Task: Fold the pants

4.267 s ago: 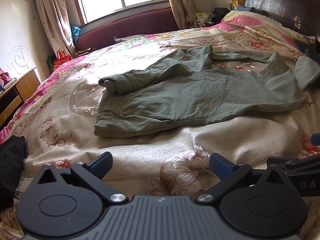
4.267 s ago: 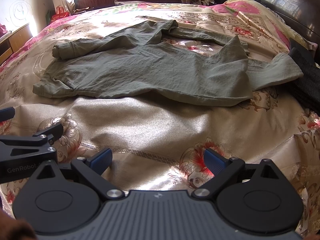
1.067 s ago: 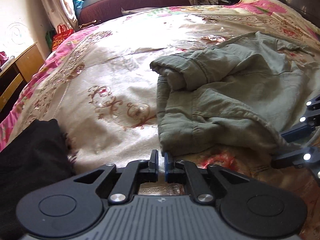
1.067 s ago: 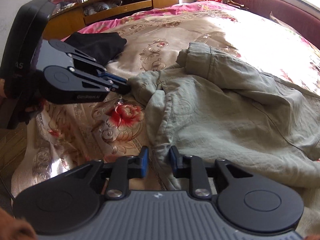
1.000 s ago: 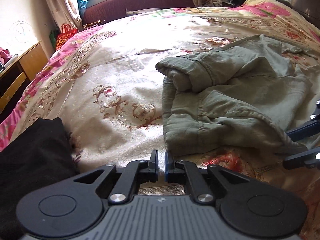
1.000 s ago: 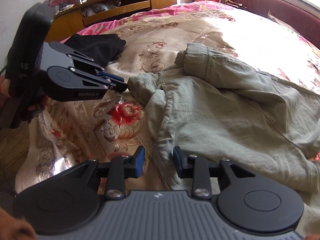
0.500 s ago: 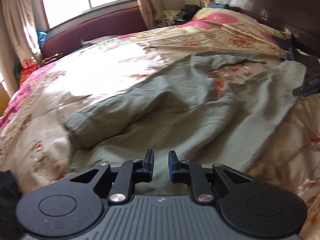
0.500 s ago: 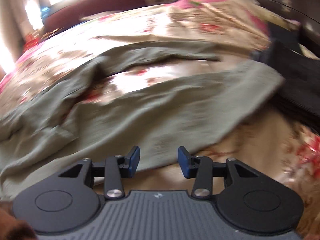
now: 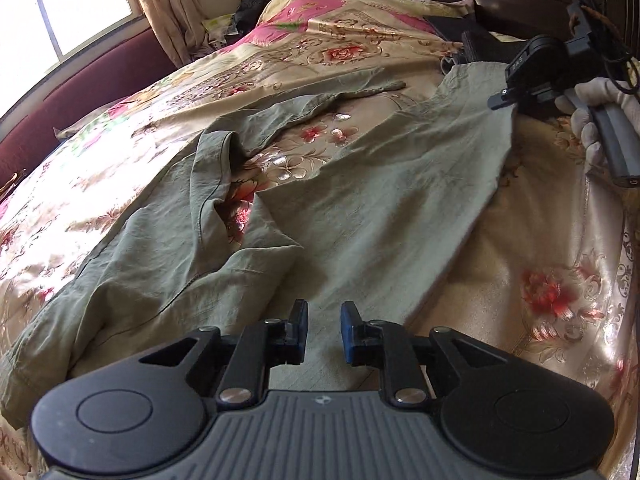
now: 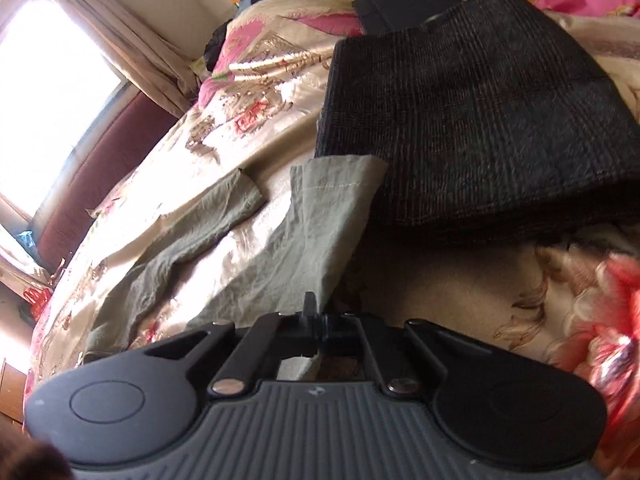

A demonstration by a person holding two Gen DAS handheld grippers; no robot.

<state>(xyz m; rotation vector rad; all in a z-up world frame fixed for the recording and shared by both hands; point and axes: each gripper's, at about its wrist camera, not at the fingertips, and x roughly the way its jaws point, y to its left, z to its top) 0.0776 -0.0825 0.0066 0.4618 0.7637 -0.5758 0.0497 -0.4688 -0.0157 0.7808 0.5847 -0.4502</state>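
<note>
Olive-green pants lie spread and rumpled across a bed covered by a cream floral bedspread, with the two legs running away toward the headboard and a patch of bedspread showing between them. The nearer leg stretches up to the right, where its edge meets the right gripper, seen from the left wrist view held by a white-gloved hand. In the right wrist view the right gripper has its jaws pressed together on the edge of that pant leg, the green cloth passing directly under and between the tips. The left gripper hovers over the wider part of the pants near the seat; its blue-padded jaws stand a little apart and are opening, with fabric lying below them but nothing pinched. Just beyond the leg's hem sits a folded dark garment, its lower corner overlapping the hem. A window with curtains and a maroon sofa back lie beyond the bed.
</note>
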